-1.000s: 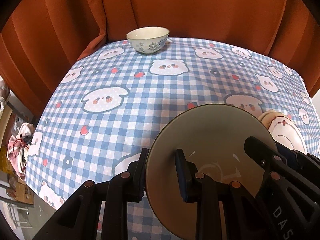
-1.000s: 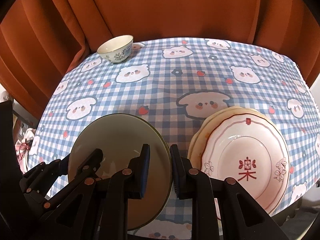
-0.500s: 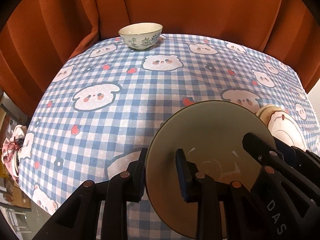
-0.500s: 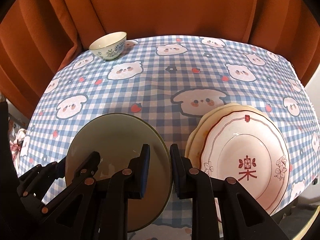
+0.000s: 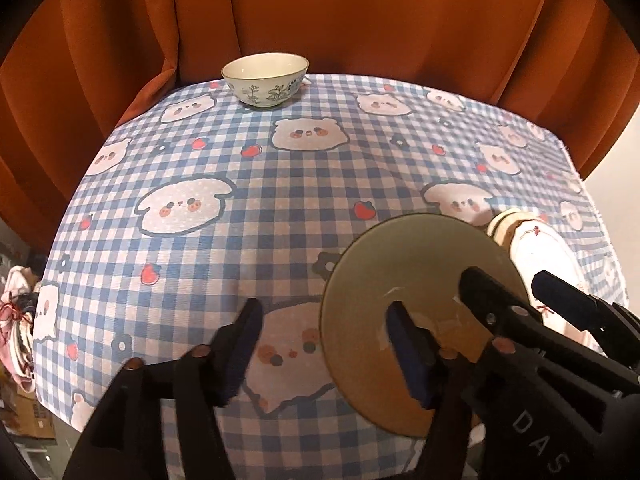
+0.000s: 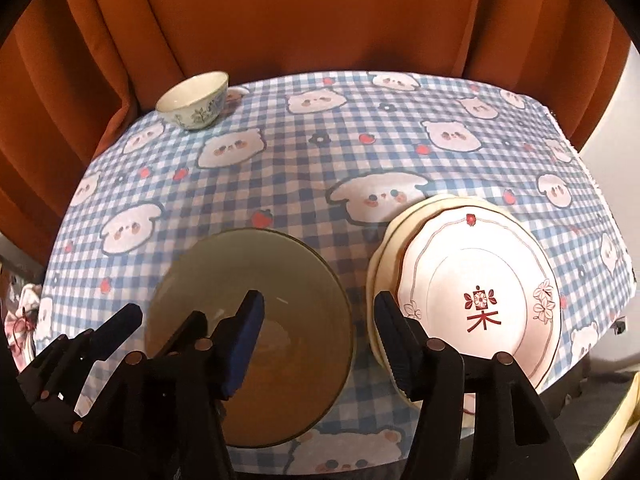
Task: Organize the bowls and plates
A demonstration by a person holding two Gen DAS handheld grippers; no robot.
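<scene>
An olive-green bowl (image 5: 416,264) (image 6: 248,280) sits on the checked tablecloth near the front edge. My left gripper (image 5: 324,348) is open, its right finger inside the bowl and its left finger outside, off the rim. My right gripper (image 6: 320,340) is open too, straddling the bowl's right rim without gripping it. A stack of cream plates topped by a white plate with red markings (image 6: 480,300) (image 5: 532,244) lies just right of the bowl. A small white bowl with blue-green flowers (image 5: 265,79) (image 6: 194,100) stands at the far left of the table.
An orange curtain (image 6: 320,16) hangs close behind the table (image 5: 248,200). The table's front edge lies just below the grippers. Pink cloth clutter (image 5: 16,320) lies on the floor at left.
Both grippers have opened and let go of the olive bowl's rim. The bowl now rests on the cloth. The left gripper's fingers have spread wide apart.
</scene>
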